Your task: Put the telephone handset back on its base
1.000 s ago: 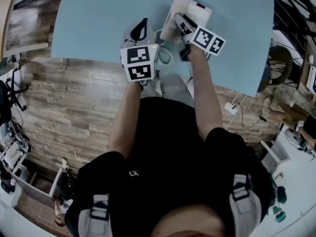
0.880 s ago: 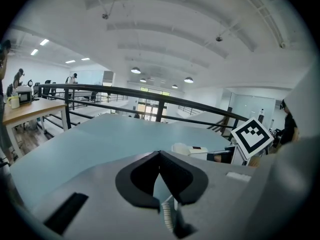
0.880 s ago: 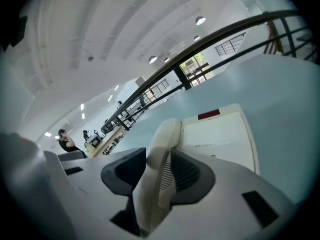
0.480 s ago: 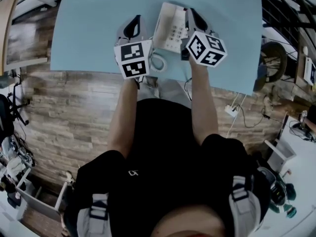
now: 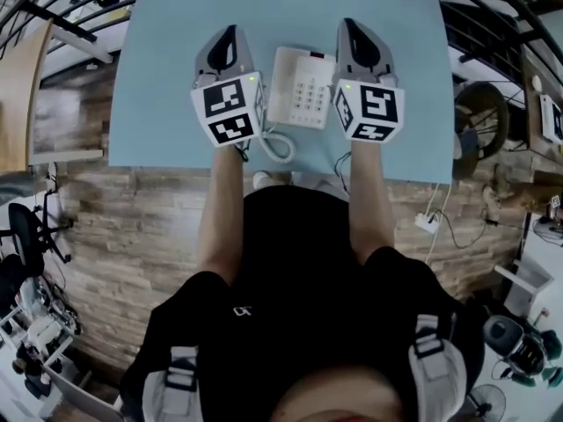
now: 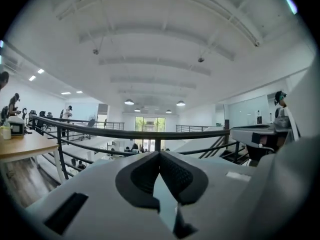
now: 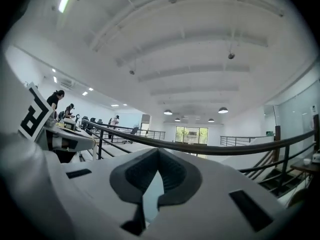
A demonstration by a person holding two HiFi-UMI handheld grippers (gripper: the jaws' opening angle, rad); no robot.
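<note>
While wood-grain planks cover the floor (image 5: 132,200) below, the desk (image 5: 176,33) is a smooth, matte, pale blue slab. Over its near edge two grey and white plastic grippers point toward the far edge, each carrying a white cube printed with black square markers.

The left gripper (image 5: 228,35) has its ribbed dark pads pressed together at the tips and holds nothing. The right gripper (image 5: 350,26) has just finished closing its jaws, which meet the same way, with nothing between them.

Between the two grippers, close to the middle of the desk's near edge, sits the telephone base (image 5: 310,95). It is a flat white plastic rectangle with a grid of small keys on its right half. The handset (image 5: 283,86), a long smooth white bar, lies along the base's left side, seated on it as far as the head view shows. It is just beside the left gripper and clear of both pairs of jaws.

A white coiled cord (image 5: 277,145) loops from the base's near end to the desk's near edge.
</note>
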